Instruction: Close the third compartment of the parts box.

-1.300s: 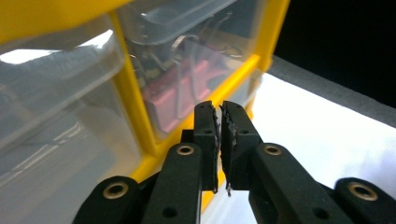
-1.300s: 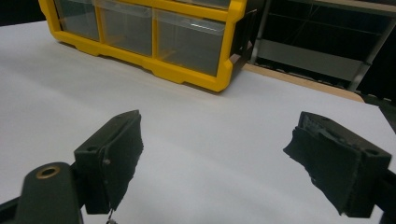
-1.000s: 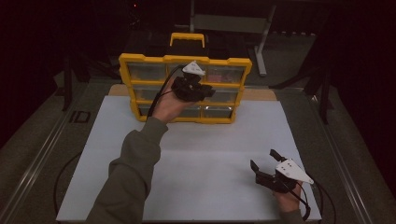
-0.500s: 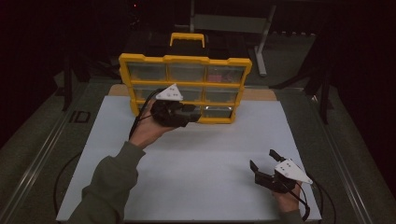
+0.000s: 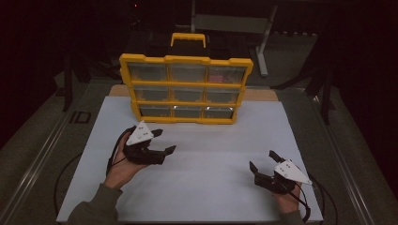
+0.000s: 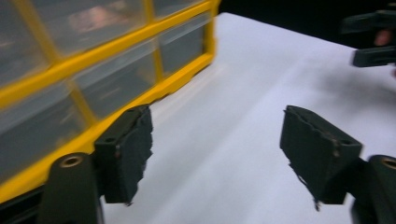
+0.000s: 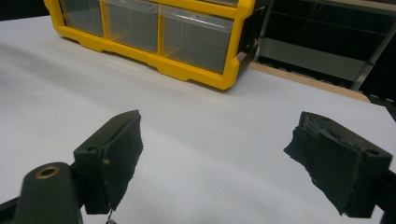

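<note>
Yellow drawer organizer (image 5: 186, 89) stands upright at the far middle of the desk (image 5: 211, 154), w/ a yellow carry handle (image 5: 188, 38) on top and a 3 x 3 grid of clear plastic drawers. Top-right drawer (image 5: 226, 73) holds sth pinkish; contents of the other drawers too dim to tell. Left gripper (image 5: 163, 140) hovers over the desk just in front of the organizer's lower-left corner, jaws apart, having just been opening, nothing betw. them; in the left gripper view the yellow frame (image 6: 116, 88) runs close beside its left jaw. Right gripper (image 5: 263, 160) sits near the front right of the desk, well apart from the organizer, jaws apart and empty. Desk top is a smooth white sheet over a wooden board (image 5: 260, 95); jaw pads are black w/ ragged edges. Room around is dark; a metal stand (image 5: 263, 42) rises behind the organizer.
</note>
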`<state>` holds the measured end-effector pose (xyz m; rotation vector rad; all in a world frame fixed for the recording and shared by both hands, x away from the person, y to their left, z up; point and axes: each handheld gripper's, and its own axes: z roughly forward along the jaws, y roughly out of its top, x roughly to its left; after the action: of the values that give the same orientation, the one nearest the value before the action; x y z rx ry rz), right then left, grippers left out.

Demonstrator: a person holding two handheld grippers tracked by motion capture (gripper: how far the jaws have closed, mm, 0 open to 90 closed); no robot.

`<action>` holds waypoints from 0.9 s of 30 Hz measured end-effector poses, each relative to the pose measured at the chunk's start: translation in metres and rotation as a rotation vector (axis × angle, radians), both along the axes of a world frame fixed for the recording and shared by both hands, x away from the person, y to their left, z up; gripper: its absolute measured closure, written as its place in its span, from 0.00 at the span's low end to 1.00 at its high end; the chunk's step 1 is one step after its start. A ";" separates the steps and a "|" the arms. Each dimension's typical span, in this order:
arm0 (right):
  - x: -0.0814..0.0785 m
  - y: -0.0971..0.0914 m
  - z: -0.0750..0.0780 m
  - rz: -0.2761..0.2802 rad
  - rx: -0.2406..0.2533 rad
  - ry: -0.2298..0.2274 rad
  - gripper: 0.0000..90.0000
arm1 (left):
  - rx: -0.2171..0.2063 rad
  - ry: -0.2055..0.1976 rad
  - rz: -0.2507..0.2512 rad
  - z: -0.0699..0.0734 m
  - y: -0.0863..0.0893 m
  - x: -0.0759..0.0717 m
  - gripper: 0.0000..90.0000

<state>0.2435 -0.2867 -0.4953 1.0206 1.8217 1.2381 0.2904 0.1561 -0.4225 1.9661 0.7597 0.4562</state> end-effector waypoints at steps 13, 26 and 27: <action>0.000 0.002 -0.001 0.011 0.008 0.005 0.16 | -0.066 0.049 0.190 -0.053 0.046 -0.049 0.10; 0.000 0.001 -0.002 0.023 0.033 0.011 0.15 | -0.065 -0.048 0.294 -0.059 0.070 -0.061 0.01; 0.000 0.001 -0.003 0.024 0.034 0.011 0.15 | -0.069 -0.061 0.307 -0.059 0.072 -0.060 0.01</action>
<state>0.2439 -0.2855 -0.4980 1.0289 1.8325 1.2845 0.2307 0.2284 -0.4819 1.7696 1.0306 0.6602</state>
